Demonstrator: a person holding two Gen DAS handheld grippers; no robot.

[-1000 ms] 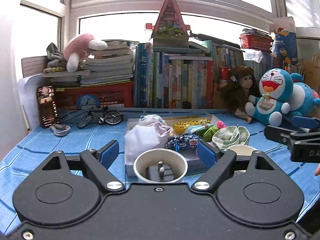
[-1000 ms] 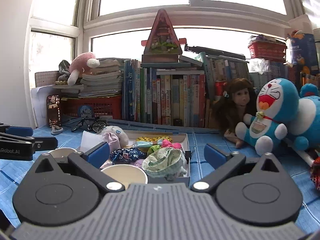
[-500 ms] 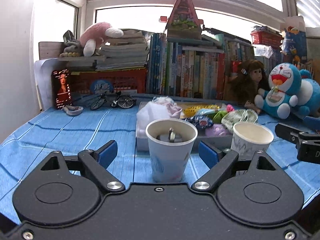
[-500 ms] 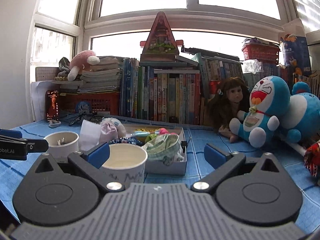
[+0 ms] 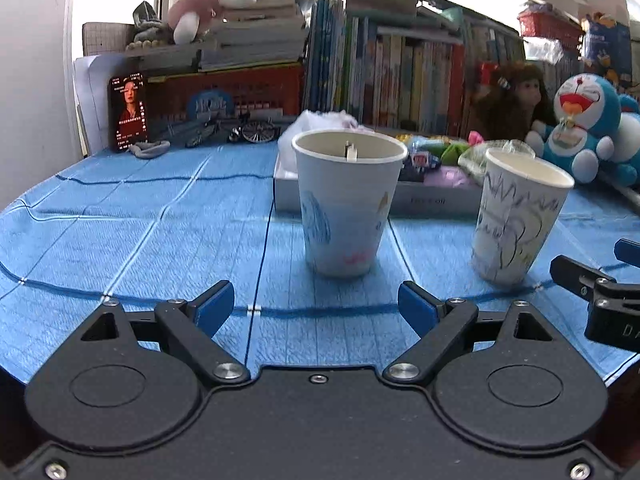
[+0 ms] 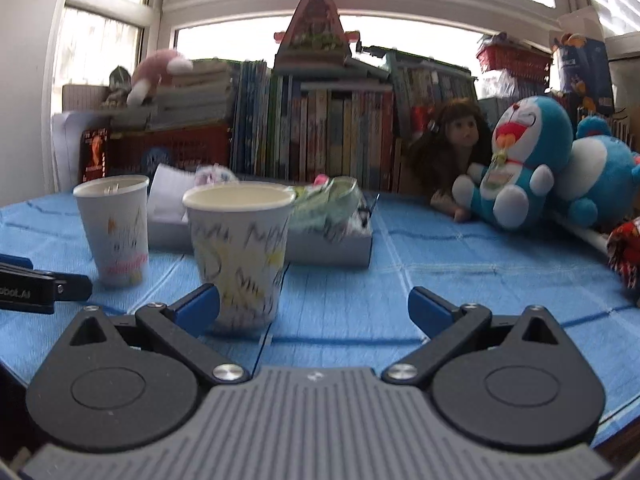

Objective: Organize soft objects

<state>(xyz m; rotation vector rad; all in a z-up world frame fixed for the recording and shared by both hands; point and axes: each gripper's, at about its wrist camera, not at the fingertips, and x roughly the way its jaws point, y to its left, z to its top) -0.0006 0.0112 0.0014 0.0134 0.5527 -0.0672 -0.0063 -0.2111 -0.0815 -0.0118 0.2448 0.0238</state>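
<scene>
**Two paper cups and a box of soft things on a blue cloth**

Blue quilted cloth (image 5: 132,216) covers the table below a bright window, with a row of upright books (image 6: 320,136) and a red crate (image 5: 240,92) along the back. A phone (image 5: 129,110) stands propped at the left, its screen lit; its small text is too fine to read. A pink plush (image 5: 200,4) lies on stacked books, a brown-haired doll (image 6: 456,140) sits beside a blue Doraemon plush (image 6: 520,160), and a triangular toy house (image 6: 316,32) tops the book row.

The left gripper (image 5: 316,308) hangs low over the cloth with its blue-padded jaws spread wide and nothing between them; they have just been opening a little. Just ahead stands a white paper cup with blue and pink scribbles (image 5: 346,204), upright, with a small white object poking up inside. To its right stands a second paper cup with black and yellow scribbles (image 5: 516,216), apart from the first.

The right gripper (image 6: 314,308) is also wide open and holds nothing; the black-and-yellow cup sits just ahead of its left finger, not clasped. "Robot.AI" can be partly read on the left gripper's side in the right wrist view.

Behind both cups lies a shallow white box (image 6: 332,244) heaped with the soft objects (image 5: 432,156): pouches, bits of cloth, a pale green bundle. Printing on the box front is blurred.
</scene>
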